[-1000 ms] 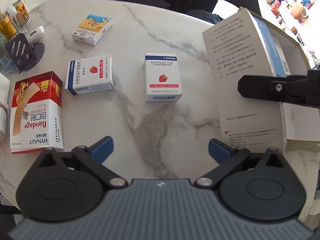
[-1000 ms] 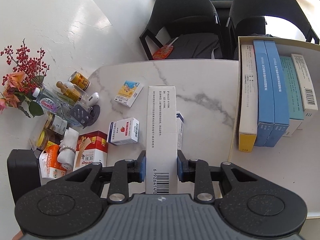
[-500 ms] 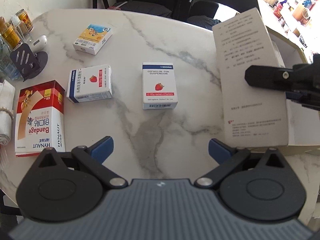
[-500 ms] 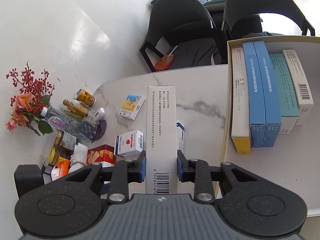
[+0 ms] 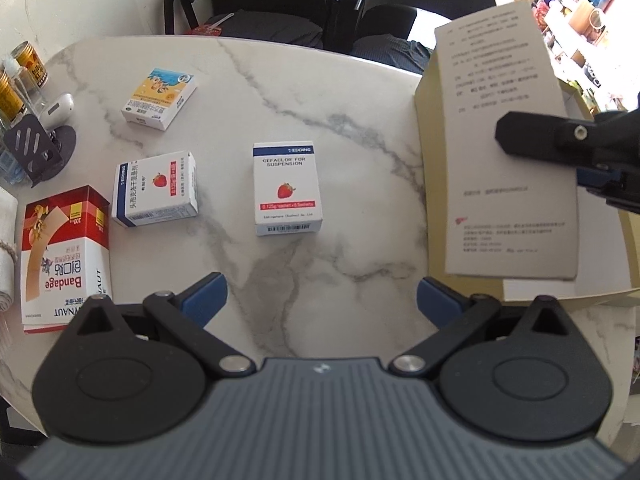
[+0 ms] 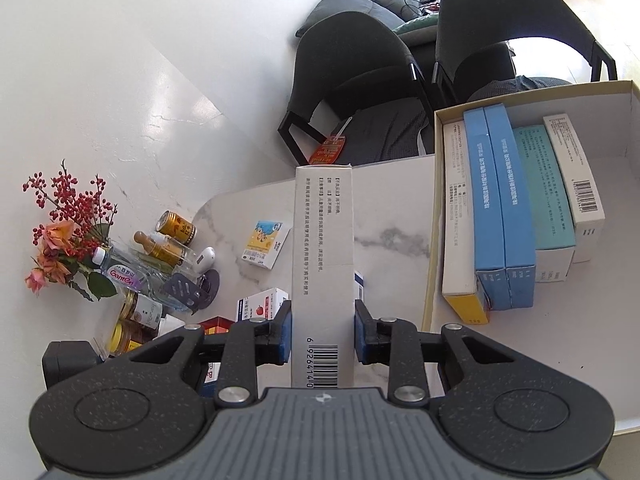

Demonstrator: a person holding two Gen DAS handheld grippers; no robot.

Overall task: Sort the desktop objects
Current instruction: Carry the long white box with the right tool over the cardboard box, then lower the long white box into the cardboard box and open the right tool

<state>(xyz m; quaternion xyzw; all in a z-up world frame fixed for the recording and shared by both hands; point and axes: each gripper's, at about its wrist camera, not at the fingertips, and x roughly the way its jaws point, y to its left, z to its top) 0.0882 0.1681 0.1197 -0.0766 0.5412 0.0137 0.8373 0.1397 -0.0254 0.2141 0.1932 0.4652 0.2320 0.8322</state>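
Right gripper (image 6: 322,340) pinches a tall white box (image 6: 323,264) by its narrow sides, held above the table (image 6: 392,220); the storage tray (image 6: 434,216) sits to its right. Best lowered upright beside the yellow-ended box (image 6: 460,236). Left gripper (image 5: 320,296) hangs spread, empty.

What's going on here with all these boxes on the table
A person is sorting medicine boxes with two handheld grippers. The right gripper is shut on a tall white box, held above the marble table beside the cardboard tray, where five boxes already stand in a row. The left gripper is open and empty, with the Cefaclor box and three other boxes lying on the table ahead of it.
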